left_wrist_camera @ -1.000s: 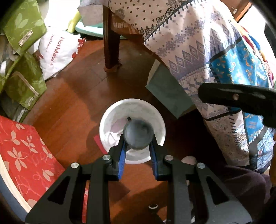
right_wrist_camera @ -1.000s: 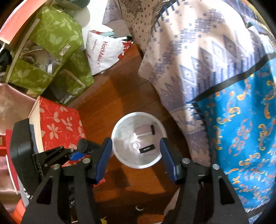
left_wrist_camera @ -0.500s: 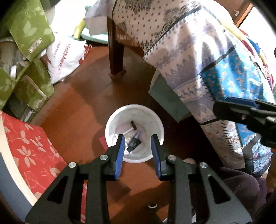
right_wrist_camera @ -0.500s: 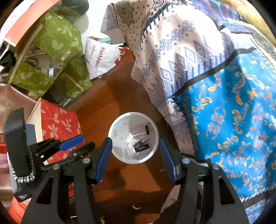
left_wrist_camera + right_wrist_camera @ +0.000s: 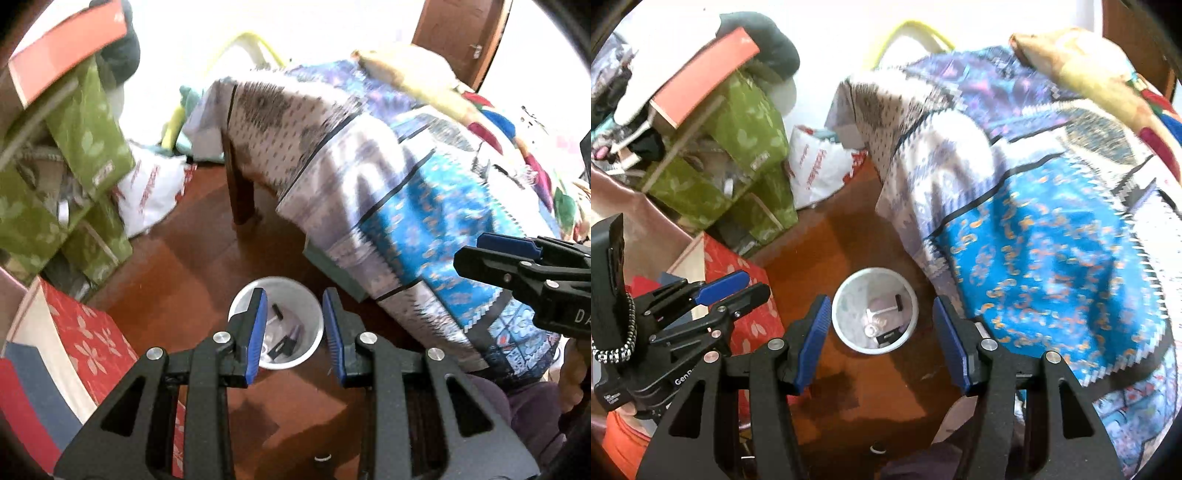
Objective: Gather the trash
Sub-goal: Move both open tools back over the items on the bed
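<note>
Both the left tongs (image 5: 295,325) and the right tongs (image 5: 882,343) hang empty with fingers apart above the white bin (image 5: 846,332) on the wooden floor (image 5: 820,251), which holds small dark scraps (image 5: 888,336).

Left wrist view – high up, looks down along left gripper (image 5: 295,332) fingers at white bin (image 5: 310,295) on wood floor (image 5: 192,266), not close. Right wrist view looks down same way past right gripper (image 5: 879,343) – same white bin (image 5: 846,295) in middle. Both share floor, patterned cloth (image 5: 424,206), green boxes (image 5: 88,147). Each view catches other gripper at its edge.
</note>
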Available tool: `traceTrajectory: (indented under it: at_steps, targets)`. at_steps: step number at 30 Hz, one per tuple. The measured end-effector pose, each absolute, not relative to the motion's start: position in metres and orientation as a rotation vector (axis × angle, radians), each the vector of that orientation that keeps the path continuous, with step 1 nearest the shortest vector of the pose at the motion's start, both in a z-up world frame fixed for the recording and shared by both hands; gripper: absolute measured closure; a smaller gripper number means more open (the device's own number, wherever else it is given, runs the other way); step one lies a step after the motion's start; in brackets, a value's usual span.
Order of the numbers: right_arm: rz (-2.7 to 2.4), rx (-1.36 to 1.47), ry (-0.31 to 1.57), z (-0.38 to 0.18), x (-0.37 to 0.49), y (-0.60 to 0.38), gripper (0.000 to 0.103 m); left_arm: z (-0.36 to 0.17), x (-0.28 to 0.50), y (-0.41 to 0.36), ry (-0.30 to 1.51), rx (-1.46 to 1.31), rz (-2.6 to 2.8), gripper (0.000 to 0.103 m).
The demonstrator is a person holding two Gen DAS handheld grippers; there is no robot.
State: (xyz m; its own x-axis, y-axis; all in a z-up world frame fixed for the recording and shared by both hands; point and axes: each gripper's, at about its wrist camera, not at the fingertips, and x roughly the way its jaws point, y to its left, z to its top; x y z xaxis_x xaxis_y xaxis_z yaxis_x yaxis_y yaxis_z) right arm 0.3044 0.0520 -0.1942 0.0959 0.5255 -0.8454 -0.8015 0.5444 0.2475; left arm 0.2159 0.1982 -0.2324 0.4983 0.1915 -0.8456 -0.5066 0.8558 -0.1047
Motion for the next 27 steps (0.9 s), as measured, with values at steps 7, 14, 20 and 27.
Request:
traceTrajectory:
  at_steps: [7,14,20,27]
  targets:
    - [0.965,-0.215,1.001,-0.156,0.312,0.004,0.050,-0.182,0.229,0.159,0.888,-0.271,0.394,0.071]
    - [0.886,-0.159,0.929,-0.129,0.333,-0.051,0.050,-0.146,0.259,0.116,0.821,-0.224,0.312,0.064]
    - [0.794,-0.138,0.885,-0.115,0.362,-0.099,0.050,-0.131,0.304,0.072,0.798,-0.169,0.221,0.055]
    - [0.671,-0.106,0.860,-0.111,0.407,-0.155,0.050,-0.129,0.366,0.032,0.789,-0.156,0.125,0.044]
